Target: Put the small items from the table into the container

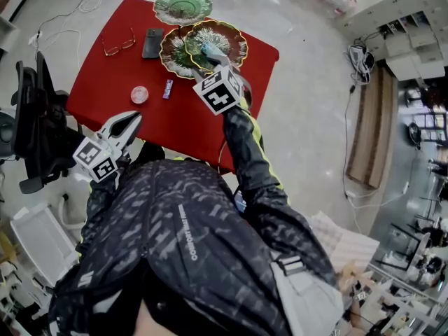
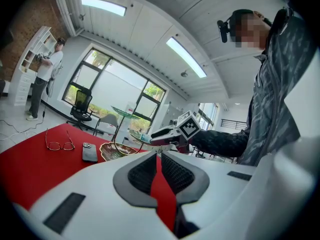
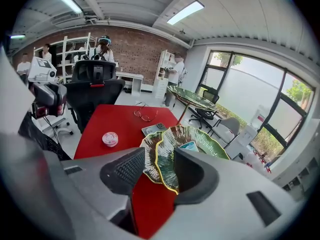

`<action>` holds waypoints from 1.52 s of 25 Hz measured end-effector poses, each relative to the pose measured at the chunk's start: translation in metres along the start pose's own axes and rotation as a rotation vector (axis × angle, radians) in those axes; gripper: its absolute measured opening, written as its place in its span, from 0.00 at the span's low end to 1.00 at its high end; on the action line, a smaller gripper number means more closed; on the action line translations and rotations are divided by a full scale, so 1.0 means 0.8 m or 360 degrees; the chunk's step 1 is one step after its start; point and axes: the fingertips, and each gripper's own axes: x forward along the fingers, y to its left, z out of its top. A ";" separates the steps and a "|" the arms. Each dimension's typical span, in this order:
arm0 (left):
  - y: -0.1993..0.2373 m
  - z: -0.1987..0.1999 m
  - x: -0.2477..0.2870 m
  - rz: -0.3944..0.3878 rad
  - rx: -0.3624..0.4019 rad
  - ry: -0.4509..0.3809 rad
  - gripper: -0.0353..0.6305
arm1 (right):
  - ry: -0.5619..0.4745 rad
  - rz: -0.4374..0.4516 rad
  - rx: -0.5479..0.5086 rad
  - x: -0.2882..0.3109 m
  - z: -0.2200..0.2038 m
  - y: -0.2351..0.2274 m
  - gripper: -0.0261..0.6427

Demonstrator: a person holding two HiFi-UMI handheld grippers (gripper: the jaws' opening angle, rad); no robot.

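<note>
Your right tongs (image 3: 161, 170) hang half open and empty over the tiered leaf dish (image 1: 236, 39). A pale blue packet (image 3: 189, 145) lies in its middle plate. Your left tongs (image 2: 156, 159) are pinched to a slit and hold nothing. You look to be between picks. Next up is the round pink tin (image 1: 139, 94) or the small blue wrapper (image 1: 167, 88), both on the red table (image 1: 105, 75). The tin label and jacket print aren't readable.

A black office chair (image 1: 31, 128) stands off to my left, and a white crate (image 1: 35, 243) sits on the floor nearer to me. Beyond them, white cables (image 1: 91, 4) trail across the pale floor. To my right a long wooden panel (image 1: 371, 124) lies near white shelving (image 1: 413, 26). A brick wall (image 3: 135, 49) backs the room.
</note>
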 end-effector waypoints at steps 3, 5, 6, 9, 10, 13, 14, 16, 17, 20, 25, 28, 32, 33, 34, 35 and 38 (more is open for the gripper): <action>0.001 -0.001 -0.001 0.0006 -0.0004 0.0004 0.10 | -0.0003 0.0031 -0.0008 0.001 0.005 0.012 0.30; 0.000 -0.001 -0.001 0.0007 -0.0007 0.0005 0.10 | -0.0005 0.0055 -0.0012 0.002 0.006 0.021 0.30; 0.000 -0.001 -0.001 0.0007 -0.0009 0.0003 0.10 | -0.0007 0.0069 -0.0013 0.002 0.007 0.026 0.30; 0.003 -0.002 -0.002 0.0012 -0.0012 0.0003 0.10 | -0.0017 0.0124 -0.0008 0.005 0.012 0.044 0.30; 0.004 -0.003 -0.003 0.0014 -0.0014 0.0003 0.10 | -0.0020 0.0142 -0.0008 0.007 0.013 0.050 0.30; 0.009 -0.005 -0.006 0.0024 -0.0019 0.0006 0.10 | -0.0028 0.0202 0.0000 0.015 0.016 0.069 0.30; 0.010 -0.006 -0.007 0.0028 -0.0021 0.0008 0.10 | -0.0029 0.0229 0.0013 0.017 0.016 0.076 0.30; 0.010 -0.009 -0.009 0.0034 -0.0027 0.0012 0.10 | -0.0026 0.0276 0.0039 0.020 0.014 0.089 0.30; 0.009 -0.011 -0.011 0.0037 -0.0032 0.0014 0.10 | -0.0019 0.0293 0.0045 0.022 0.012 0.094 0.30; 0.010 -0.015 -0.017 0.0049 -0.0044 0.0023 0.10 | 0.0021 0.0351 0.0068 0.030 0.005 0.111 0.30; 0.018 -0.024 -0.027 0.0069 -0.0076 0.0037 0.10 | 0.0102 0.0442 0.0119 0.048 -0.014 0.137 0.30; 0.024 -0.025 -0.032 0.0078 -0.0093 0.0036 0.10 | 0.0129 0.0468 0.0142 0.058 -0.020 0.145 0.30; 0.030 -0.029 -0.038 0.0086 -0.0117 0.0054 0.10 | 0.0188 0.0509 0.0201 0.072 -0.030 0.159 0.30; 0.032 -0.030 -0.039 0.0088 -0.0121 0.0061 0.10 | 0.0201 0.0517 0.0217 0.076 -0.032 0.162 0.30; 0.035 -0.031 -0.040 0.0088 -0.0126 0.0067 0.10 | 0.0213 0.0524 0.0232 0.080 -0.034 0.164 0.30; 0.037 -0.032 -0.041 0.0090 -0.0132 0.0073 0.10 | 0.0227 0.0531 0.0246 0.084 -0.036 0.167 0.30; 0.044 -0.035 -0.045 0.0098 -0.0154 0.0090 0.10 | 0.0278 0.0559 0.0278 0.096 -0.045 0.177 0.30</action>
